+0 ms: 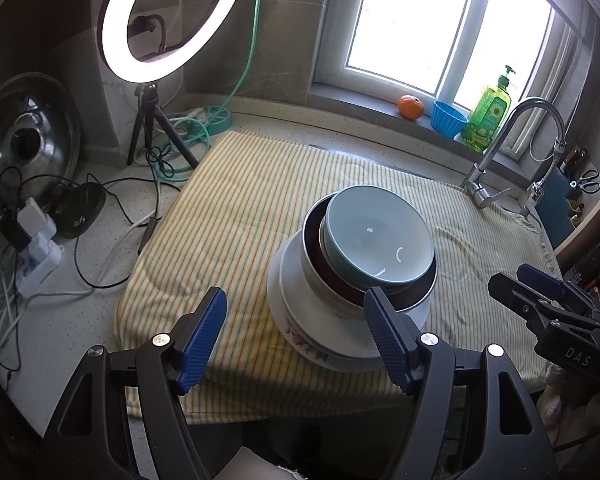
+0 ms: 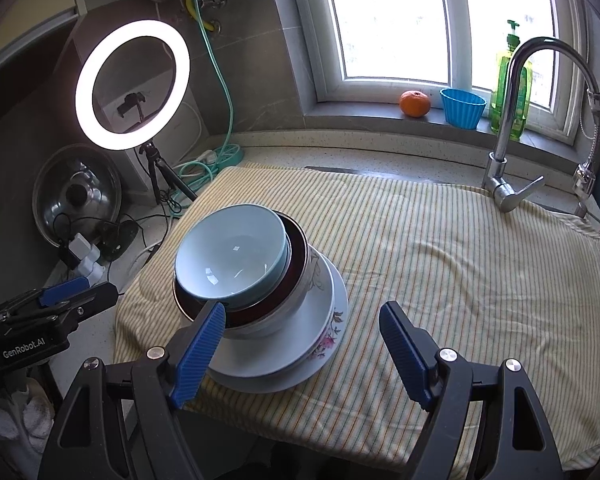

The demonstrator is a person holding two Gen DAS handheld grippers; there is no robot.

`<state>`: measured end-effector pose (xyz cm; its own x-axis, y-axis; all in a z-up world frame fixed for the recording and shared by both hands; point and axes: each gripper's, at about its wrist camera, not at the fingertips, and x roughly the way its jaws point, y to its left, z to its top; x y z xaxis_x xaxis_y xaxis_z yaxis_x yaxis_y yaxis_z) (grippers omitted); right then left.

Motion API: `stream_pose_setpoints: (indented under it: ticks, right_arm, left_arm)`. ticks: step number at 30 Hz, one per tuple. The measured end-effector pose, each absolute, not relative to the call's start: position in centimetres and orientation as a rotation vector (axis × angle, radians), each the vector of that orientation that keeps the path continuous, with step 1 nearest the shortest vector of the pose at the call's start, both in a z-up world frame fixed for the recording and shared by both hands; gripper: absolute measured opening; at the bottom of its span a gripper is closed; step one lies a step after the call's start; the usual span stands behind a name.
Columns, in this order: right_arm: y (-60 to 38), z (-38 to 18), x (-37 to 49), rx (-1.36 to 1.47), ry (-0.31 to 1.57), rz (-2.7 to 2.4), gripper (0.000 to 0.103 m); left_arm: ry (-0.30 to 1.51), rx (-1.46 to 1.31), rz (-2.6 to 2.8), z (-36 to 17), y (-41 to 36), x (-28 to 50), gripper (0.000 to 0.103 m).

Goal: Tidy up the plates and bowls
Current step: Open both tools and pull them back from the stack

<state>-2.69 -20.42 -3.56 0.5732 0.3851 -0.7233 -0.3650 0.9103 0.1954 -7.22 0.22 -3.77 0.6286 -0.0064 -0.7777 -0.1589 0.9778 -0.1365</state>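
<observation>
A stack of dishes stands on a striped cloth [image 1: 236, 208] [image 2: 440, 264]. On top tilts a pale blue bowl [image 1: 376, 236] [image 2: 232, 256], nested in a dark-lined metal bowl [image 1: 404, 300] [image 2: 296, 248]. Under these lie white plates [image 1: 292, 300] [image 2: 300, 340], the lowest with a flower print [image 2: 328, 340]. My left gripper [image 1: 296, 312] is open and empty, hanging before the stack's near left side. My right gripper [image 2: 304, 328] is also open and empty, with the stack just past its left finger. Each gripper shows at the edge of the other's view.
A lit ring light [image 1: 172, 16] [image 2: 132, 80] on a tripod, a pot lid [image 1: 24, 140], cables and a power strip [image 1: 36, 256] crowd the left. A tap [image 2: 512, 120] stands at the right. An orange [image 2: 415, 103], blue cup [image 2: 462, 108] and soap bottle [image 2: 512, 92] sit on the windowsill.
</observation>
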Motion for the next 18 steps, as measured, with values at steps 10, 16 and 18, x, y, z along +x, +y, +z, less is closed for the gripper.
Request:
stream_pose_setpoints:
  ticks: [10, 16, 18]
  right_arm:
    - [-20.16, -3.89, -2.32, 0.025, 0.866, 0.443, 0.076]
    - [-20.07, -4.06, -2.09, 0.022, 0.869, 0.440, 0.076]
    - [-20.10, -4.24, -1.86, 0.023, 0.875, 0.436, 0.076]
  left_arm:
    - [0.892, -0.198, 0.091, -3.93, 0.38, -6.89, 0.071]
    - [0.884, -0.192, 0.088, -4.00, 0.41, -6.68, 0.071]
    - [0.887, -0.187, 0.094, -4.18, 0.51, -6.56, 0.071]
